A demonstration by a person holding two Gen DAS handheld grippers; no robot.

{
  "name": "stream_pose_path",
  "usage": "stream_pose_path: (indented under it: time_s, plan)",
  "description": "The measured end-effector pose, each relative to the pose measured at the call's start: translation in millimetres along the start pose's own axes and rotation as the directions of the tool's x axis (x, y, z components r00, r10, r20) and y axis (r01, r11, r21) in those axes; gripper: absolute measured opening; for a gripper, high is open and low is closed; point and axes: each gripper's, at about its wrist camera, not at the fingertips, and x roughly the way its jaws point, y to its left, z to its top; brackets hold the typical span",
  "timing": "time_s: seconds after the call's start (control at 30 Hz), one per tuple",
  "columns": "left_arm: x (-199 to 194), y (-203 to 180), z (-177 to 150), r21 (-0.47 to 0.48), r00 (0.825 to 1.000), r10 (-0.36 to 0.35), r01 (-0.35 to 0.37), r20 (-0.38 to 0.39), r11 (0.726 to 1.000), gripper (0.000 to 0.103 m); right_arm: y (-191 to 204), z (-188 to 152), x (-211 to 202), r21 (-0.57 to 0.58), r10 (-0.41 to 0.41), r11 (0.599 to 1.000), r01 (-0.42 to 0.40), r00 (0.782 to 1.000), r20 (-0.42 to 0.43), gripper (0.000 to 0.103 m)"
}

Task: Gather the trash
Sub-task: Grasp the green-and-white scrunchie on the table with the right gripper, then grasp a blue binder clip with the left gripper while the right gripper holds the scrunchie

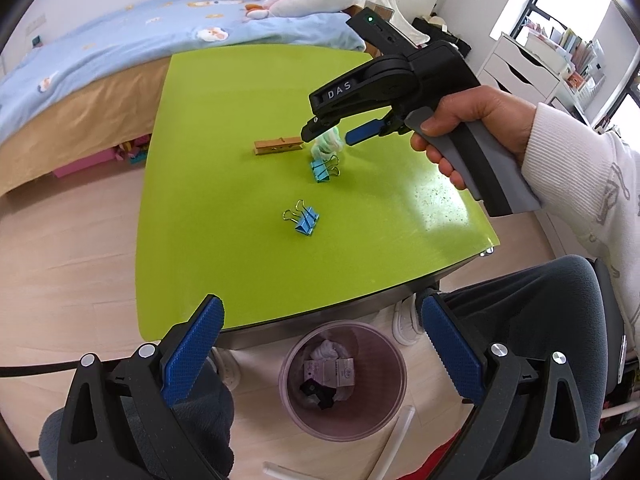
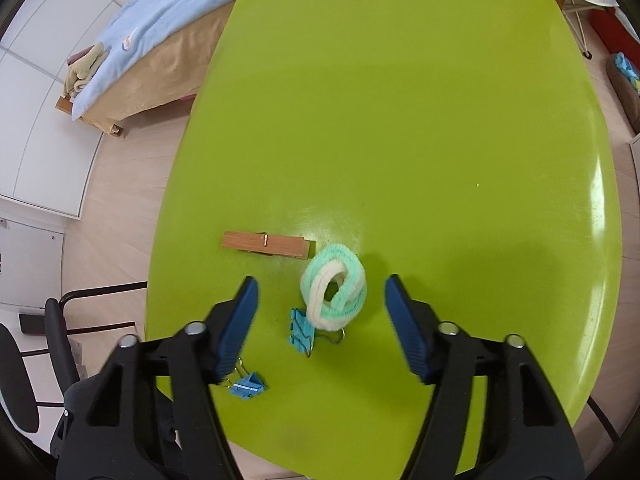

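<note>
Green table [image 2: 440,140] fills most of both views, and 4 small things lie near its middle: a wooden peg [image 2: 266,245], a fuzzy loop [image 2: 335,290] of mint and white pipe cleaner, and 2 blue clips. The loop stands partly on edge, just beside the peg's right end, with 1 clip [image 2: 301,333] touching its lower side; the other clip [image 2: 247,387] lies apart, nearer the table's edge and partly behind the left finger in the right wrist view. The right gripper [image 2: 322,292] hangs over the loop with its jaws wide apart, the blue pads [image 2: 404,324] standing either side of the loop and clear of it. From the left wrist view the same tool shows as a black body held in the person's hand [image 1: 472,128], its tip low over the loop [image 1: 328,146] and peg [image 1: 279,145], with the 2 clips [image 1: 323,171] [image 1: 306,219] closer to the camera. The left gripper [image 1: 320,344] is held off the near edge of the table, jaws apart and holding nothing, above a translucent pink bin [image 1: 343,380] on the wooden floor. Inside the bin lie crumpled white paper, a small grey box and some dark bits. A bed [image 1: 120,52] with a blue cover stands beyond the table.
</note>
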Motion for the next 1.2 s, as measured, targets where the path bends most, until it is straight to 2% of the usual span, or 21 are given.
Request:
stream_pose_path:
  time_s: [0.07,0.13,0.57,0.77,1.2]
  plan:
    - [2,0,1,0.000,1.000,-0.001,0.001,-0.004,1.000,0.095,-2,0,2,0.002,-0.001,1.000,0.001,1.000,0.001,0.049]
    - [3,0,2,0.001,1.000,-0.002,0.002,-0.007,1.000,0.095,-2,0,2,-0.001,-0.010,1.000,0.010,1.000,0.010,0.030]
    - [18,-6,20,0.046,1.000,0.002,-0.002,-0.004,0.999,0.095,-13,-16,-34,0.002,-0.014,1.000,0.014,0.995,0.098,0.027]
    - [33,-5,39,0.075,1.000,0.014,-0.013,-0.019,0.997,0.095,-10,-29,-46,-0.028,-0.047,0.998,0.050,0.993,0.104,0.027]
    - [94,6,72,0.132,0.987,0.047,-0.026,-0.156,0.991,0.095,-22,-51,-66,-0.042,-0.077,0.996,0.083,0.990,0.121,0.027]
